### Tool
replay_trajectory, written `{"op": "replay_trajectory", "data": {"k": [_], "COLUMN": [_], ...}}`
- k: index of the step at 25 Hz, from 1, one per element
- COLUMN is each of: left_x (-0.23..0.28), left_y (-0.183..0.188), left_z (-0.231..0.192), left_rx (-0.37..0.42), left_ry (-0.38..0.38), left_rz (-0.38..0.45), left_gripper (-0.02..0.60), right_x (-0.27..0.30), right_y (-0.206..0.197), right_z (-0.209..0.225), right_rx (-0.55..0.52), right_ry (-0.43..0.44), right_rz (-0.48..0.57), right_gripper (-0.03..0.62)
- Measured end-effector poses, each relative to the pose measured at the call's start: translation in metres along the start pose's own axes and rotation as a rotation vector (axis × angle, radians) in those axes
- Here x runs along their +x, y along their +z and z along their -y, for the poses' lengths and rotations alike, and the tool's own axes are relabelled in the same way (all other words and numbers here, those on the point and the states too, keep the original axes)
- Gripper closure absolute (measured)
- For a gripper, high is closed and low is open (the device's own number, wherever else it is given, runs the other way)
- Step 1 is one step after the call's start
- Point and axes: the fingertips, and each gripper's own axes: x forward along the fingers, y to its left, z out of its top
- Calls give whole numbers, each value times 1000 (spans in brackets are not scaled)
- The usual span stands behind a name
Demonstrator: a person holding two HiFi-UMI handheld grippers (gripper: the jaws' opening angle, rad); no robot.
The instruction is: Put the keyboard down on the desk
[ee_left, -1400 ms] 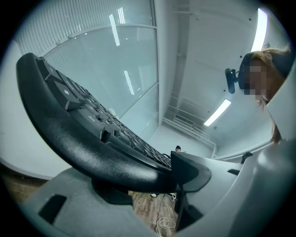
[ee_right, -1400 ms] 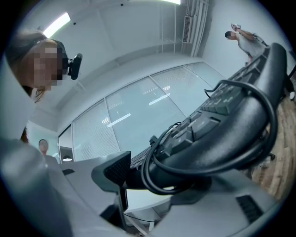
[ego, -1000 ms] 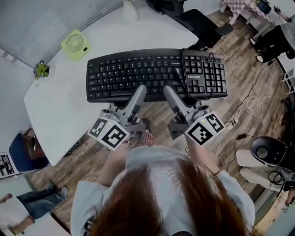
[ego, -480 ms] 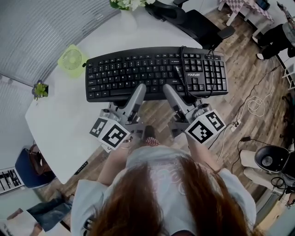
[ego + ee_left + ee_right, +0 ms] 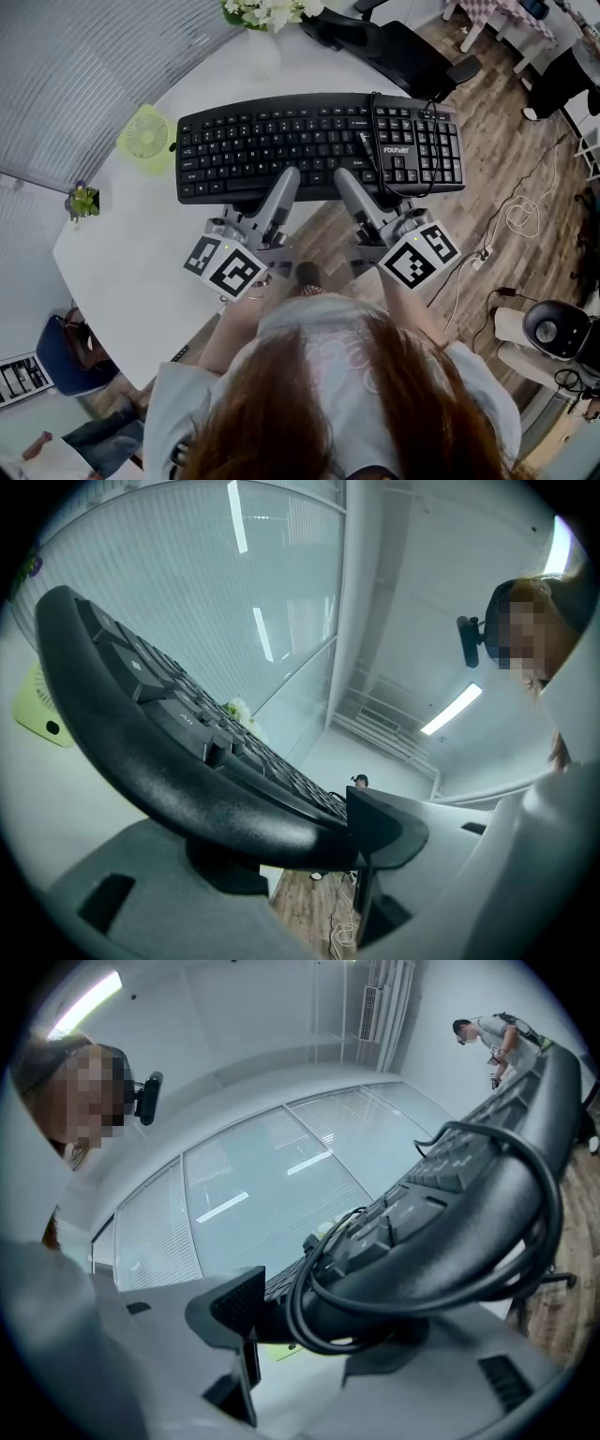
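Both your left gripper (image 5: 284, 180) and right gripper (image 5: 345, 180) clamp the keyboard (image 5: 319, 141) by its near edge, long axis crosswise above the surface (image 5: 131, 253) edge.

Pale wood-plank floor (image 5: 506, 141) on the right; white desk (image 5: 122, 267) on the left, bearing a green fan (image 5: 147, 137), a small plant (image 5: 82, 201) and white flowers (image 5: 272, 11); black office chair (image 5: 403, 52) beyond; blue chair (image 5: 52, 352) lower left; ribbed blinds (image 5: 75, 66); glass partition (image 5: 281, 583); strip lights (image 5: 453, 708) overhead.
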Motion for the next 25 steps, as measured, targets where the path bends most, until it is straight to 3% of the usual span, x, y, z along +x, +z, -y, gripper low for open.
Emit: {"op": "replay_trajectory", "data": {"k": [9,25], "left_x": [1,1], "left_y": [5,2], "left_z": [1,2], "left_rx": [11,15], "left_ry": [-14,46], "left_rz": [-6,9], "left_gripper": [339,339], "right_x": [2,4], "right_y": [3,2], "right_z": [-3,3], "right_rx": [-4,30], "right_ry": [3,43], "right_rz": [16,-28], "right_gripper": [329,330]}}
